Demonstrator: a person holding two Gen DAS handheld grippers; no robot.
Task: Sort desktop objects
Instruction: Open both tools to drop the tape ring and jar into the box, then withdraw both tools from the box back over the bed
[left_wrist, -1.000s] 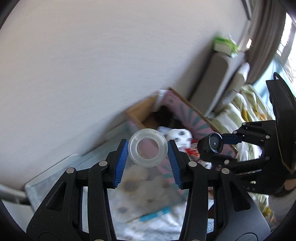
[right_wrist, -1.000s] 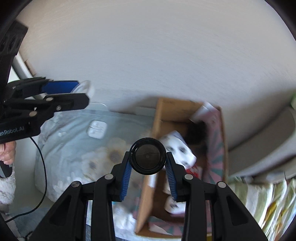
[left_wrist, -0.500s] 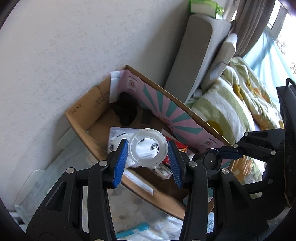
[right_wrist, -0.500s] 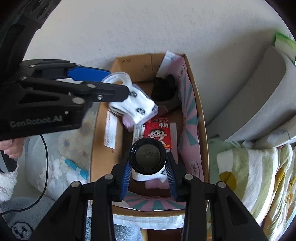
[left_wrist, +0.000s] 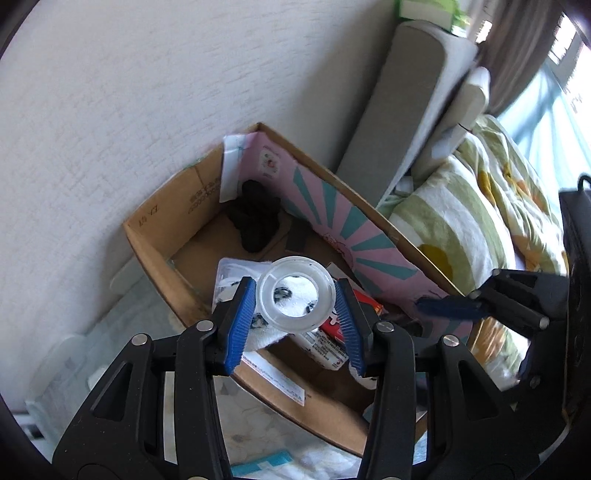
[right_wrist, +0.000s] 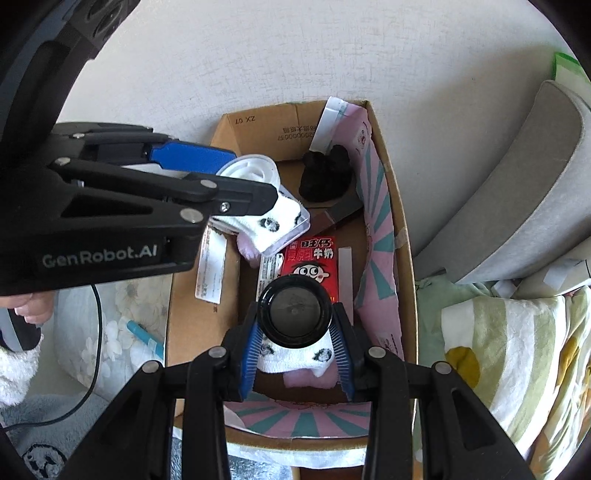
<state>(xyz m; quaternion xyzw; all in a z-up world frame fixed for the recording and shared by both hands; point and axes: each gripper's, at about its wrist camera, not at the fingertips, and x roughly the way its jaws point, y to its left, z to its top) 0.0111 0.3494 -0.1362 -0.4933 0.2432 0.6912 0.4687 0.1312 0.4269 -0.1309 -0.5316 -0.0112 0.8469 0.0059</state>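
My left gripper (left_wrist: 295, 295) is shut on a clear tape ring (left_wrist: 269, 310) and holds it over the open cardboard box (left_wrist: 155, 254). The ring also shows in the right wrist view (right_wrist: 255, 168), above the box's left side. My right gripper (right_wrist: 294, 341) is shut on a round black lid (right_wrist: 294, 314) and holds it over the near half of the box (right_wrist: 404, 258). Inside the box lie white spotted socks (right_wrist: 273, 221), a red milk carton (right_wrist: 314, 258) and a black bundle (right_wrist: 325, 177).
The box stands against a white wall (right_wrist: 295, 48). A grey cushion (right_wrist: 517, 177) and a striped blanket (right_wrist: 509, 350) lie to its right. A floral cloth with a blue pen (right_wrist: 144, 334) and a black cable (right_wrist: 98, 350) lies to its left.
Both grippers have swung from the floral cloth to above the box, each still holding its object. In the last half second both moved a little further over the box.
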